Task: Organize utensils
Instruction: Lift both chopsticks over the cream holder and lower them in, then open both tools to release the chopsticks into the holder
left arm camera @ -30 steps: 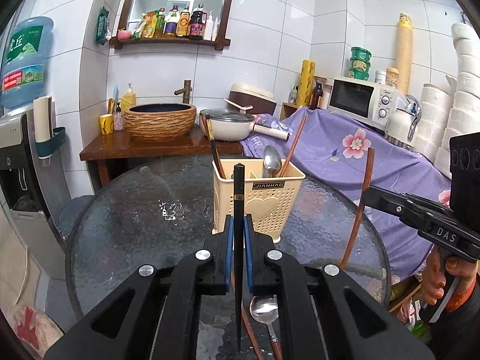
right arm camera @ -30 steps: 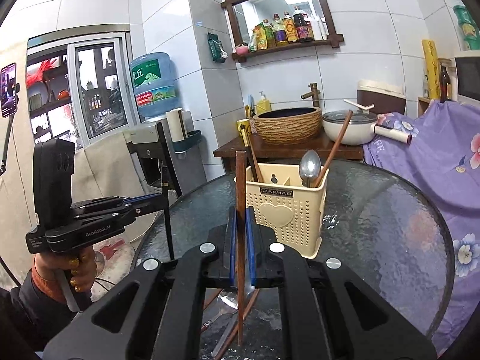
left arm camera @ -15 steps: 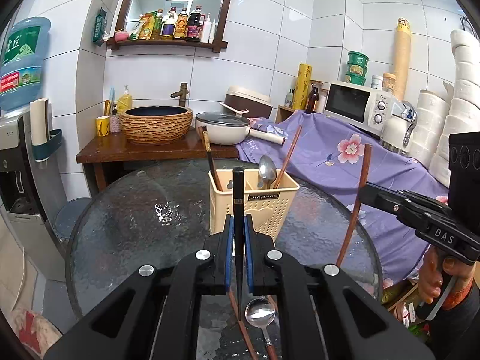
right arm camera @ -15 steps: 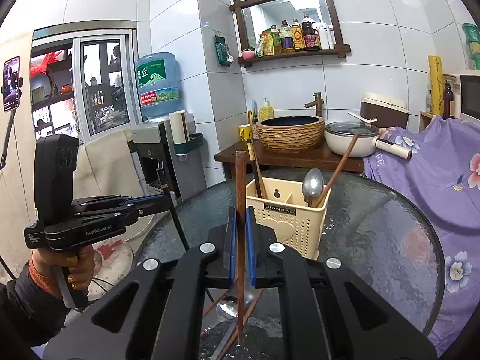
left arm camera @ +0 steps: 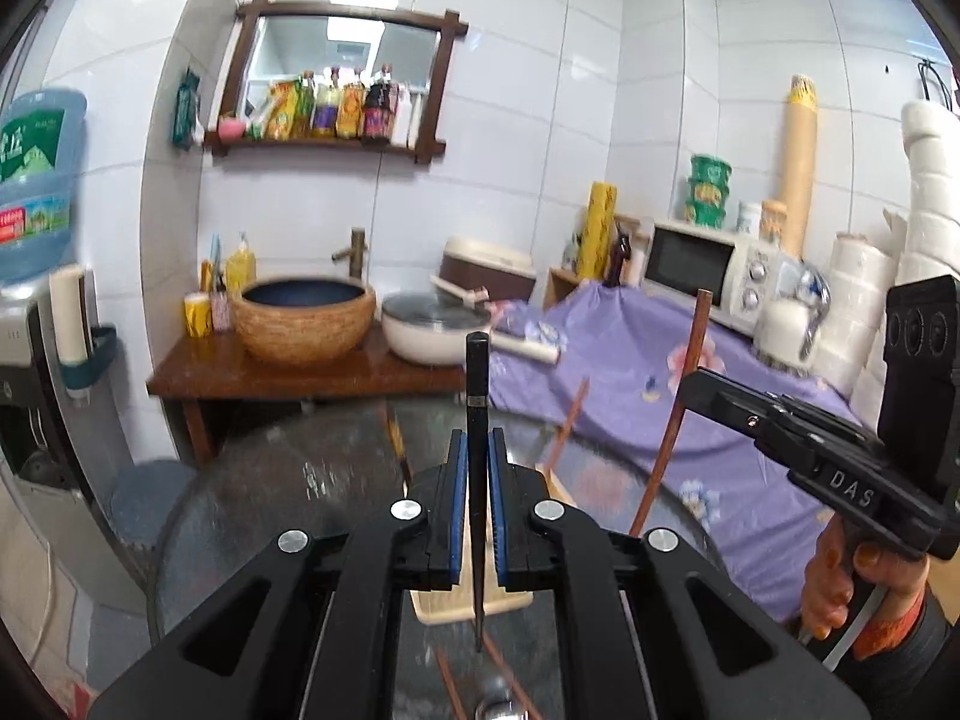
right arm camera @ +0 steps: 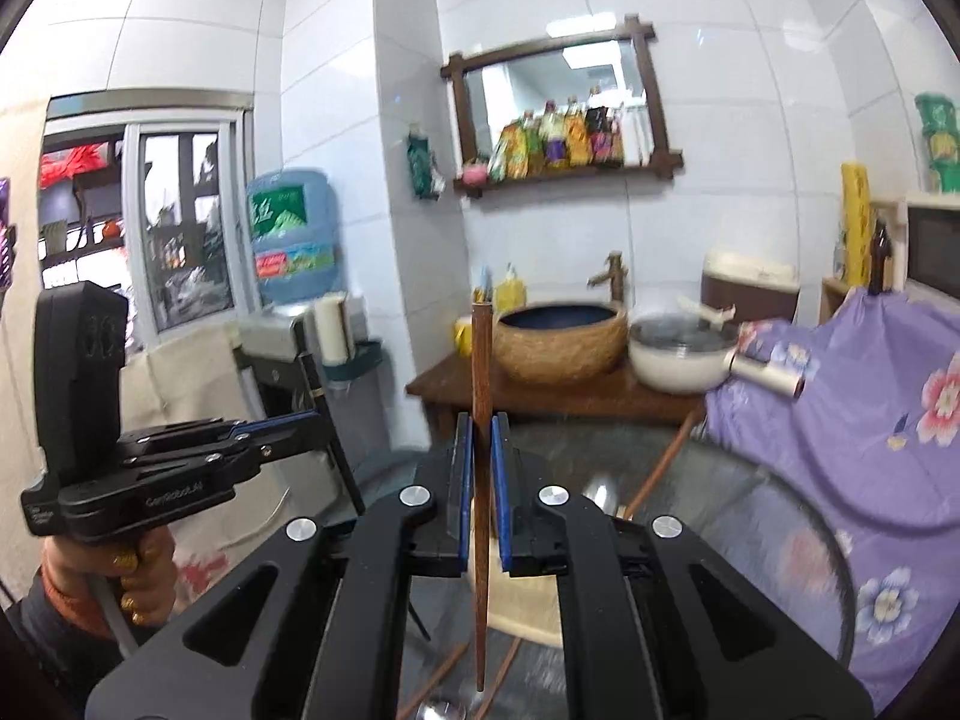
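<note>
Above the round glass table, the left gripper had its jaws clamped on a black chopstick, held upright. The right gripper was closed on a brown chopstick, also upright. At 6 o'clock below both stood the cream utensil basket, partly hidden, with more brown chopsticks on the glass.

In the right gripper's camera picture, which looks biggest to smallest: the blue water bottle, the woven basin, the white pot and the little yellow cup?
As they look in that view:
1. Woven basin
2. Blue water bottle, close to the basin, so unsure
3. White pot
4. Yellow cup, mostly hidden by the brown chopstick
</note>
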Demonstrator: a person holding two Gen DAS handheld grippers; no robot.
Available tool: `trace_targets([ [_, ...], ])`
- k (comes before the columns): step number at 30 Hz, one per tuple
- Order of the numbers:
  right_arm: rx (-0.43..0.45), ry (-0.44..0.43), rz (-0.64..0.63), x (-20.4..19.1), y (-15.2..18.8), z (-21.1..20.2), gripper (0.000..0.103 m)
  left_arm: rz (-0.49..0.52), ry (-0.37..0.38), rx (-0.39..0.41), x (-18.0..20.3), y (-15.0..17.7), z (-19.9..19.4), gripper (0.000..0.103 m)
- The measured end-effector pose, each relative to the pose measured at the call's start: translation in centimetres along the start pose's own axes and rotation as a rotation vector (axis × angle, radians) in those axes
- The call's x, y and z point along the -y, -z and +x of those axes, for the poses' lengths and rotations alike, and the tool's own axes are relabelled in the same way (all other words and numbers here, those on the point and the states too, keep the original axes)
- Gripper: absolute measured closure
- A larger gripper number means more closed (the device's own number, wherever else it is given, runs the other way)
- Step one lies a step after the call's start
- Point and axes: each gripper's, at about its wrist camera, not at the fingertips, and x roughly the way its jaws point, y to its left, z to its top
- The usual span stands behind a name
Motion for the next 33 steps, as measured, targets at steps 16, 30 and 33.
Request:
trace_targets([
  [16,0.054,0.184,0.02,3.2,-4.1,8.6,0.096,-0.068,-0.114,0.057,-1.3,-4.5,7.5,0.096],
  [30,-0.061,0.207,0.08,6.0,3.9,12.1,0.096,-0.072,-0.113,-0.104,-1.9,3.1,13.0,0.096],
  [33,-0.071,0.215,0.095,6.6,4.7,12.4,0.096,-0.077,-0.119,-0.124,-2.0,3.8,13.6,0.096],
])
